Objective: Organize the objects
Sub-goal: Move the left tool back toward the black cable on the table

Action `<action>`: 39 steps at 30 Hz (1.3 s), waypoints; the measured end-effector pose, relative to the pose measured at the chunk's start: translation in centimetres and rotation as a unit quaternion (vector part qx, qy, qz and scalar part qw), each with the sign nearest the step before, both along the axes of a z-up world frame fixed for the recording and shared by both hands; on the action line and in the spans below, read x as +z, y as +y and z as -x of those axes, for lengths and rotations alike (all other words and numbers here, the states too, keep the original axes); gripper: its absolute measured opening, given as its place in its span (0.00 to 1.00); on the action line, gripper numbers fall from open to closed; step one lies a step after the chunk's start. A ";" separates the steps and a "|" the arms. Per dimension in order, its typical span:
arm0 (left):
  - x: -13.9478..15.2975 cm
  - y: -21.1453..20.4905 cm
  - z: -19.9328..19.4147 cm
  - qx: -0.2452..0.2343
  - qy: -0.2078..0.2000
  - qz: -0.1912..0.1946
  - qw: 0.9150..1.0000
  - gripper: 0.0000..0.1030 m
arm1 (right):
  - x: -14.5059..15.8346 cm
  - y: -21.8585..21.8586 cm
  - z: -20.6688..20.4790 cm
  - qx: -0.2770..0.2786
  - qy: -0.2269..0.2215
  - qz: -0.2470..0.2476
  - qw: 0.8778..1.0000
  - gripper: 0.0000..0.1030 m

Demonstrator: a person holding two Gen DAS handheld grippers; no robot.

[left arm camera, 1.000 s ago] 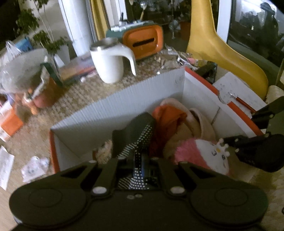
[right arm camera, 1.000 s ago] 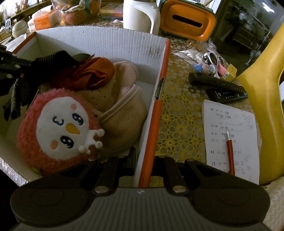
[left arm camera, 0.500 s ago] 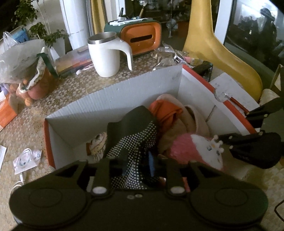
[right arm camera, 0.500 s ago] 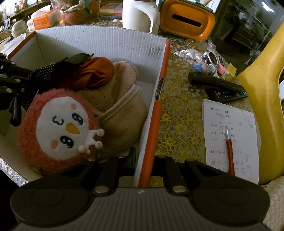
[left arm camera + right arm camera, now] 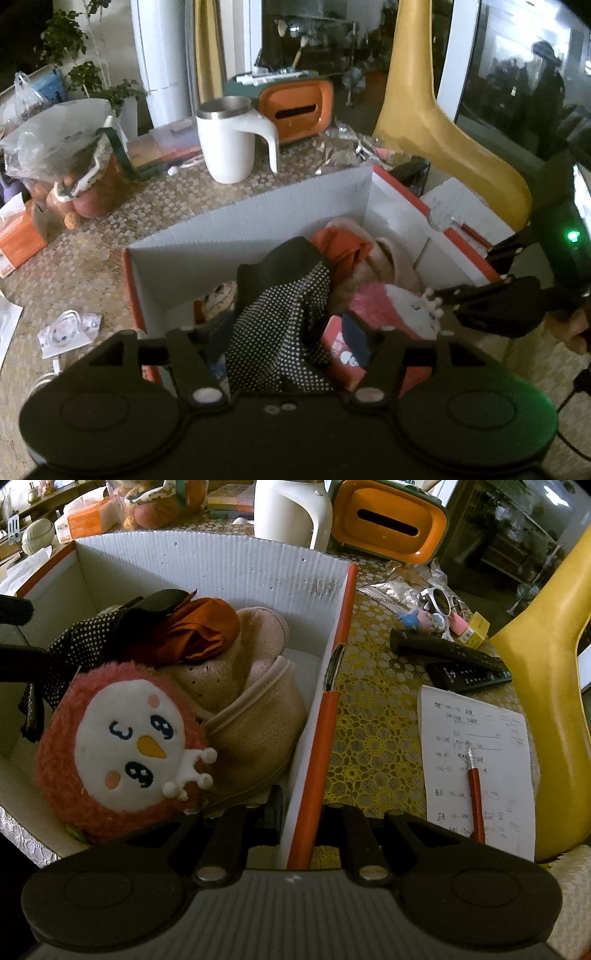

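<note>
Black dotted fabric glove (image 5: pixel 284 314) lies draped in the white corrugated cardboard box with orange edges (image 5: pixel 258 218), between the fingers of the left gripper (image 5: pixel 288 354), whose jaws are opening, pads off the fabric. Around the box on the lace-patterned tablecloth: white steel-rimmed mug (image 5: pixel 231 142), orange tissue box (image 5: pixel 295 110), two black remotes (image 5: pixel 454 657), handwritten paper sheet (image 5: pixel 480 768) with red pen (image 5: pixel 474 794). Box also holds a pink plush chick (image 5: pixel 122 746), beige fleece slippers (image 5: pixel 243 701), orange cloth (image 5: pixel 199 627). Right gripper (image 5: pixel 295 830) is clamped on the box's orange-edged side wall. A second ago the left jaws pinched the glove; now it hangs loose.
</note>
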State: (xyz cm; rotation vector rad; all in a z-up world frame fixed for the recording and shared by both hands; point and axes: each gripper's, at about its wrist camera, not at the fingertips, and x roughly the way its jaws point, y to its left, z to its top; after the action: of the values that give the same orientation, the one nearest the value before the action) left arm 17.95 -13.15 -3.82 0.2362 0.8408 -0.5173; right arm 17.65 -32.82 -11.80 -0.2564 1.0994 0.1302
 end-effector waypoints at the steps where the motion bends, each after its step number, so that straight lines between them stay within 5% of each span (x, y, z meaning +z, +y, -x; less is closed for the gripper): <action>1: 0.2 0.2 0.1 0.001 -0.002 0.003 1.000 0.64 | 0.0 0.0 0.0 0.001 0.000 0.000 1.000 0.12; 22: 3.1 10.3 1.6 0.105 -0.043 0.025 0.993 0.78 | 0.1 0.0 0.0 -0.001 0.001 0.007 1.000 0.12; 31: 1.6 14.2 2.6 0.144 -0.058 -0.001 0.988 0.99 | 0.1 0.0 0.1 -0.003 0.004 0.009 1.000 0.12; 39: -1.9 15.7 3.7 0.155 -0.041 -0.035 0.986 0.99 | 0.1 0.2 0.0 -0.005 0.006 0.013 1.000 0.12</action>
State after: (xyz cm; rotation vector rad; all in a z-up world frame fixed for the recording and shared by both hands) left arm 14.20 2.55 -5.68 0.1845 0.7982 -0.1852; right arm 17.68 -32.59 -11.73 -0.2735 1.1146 0.1087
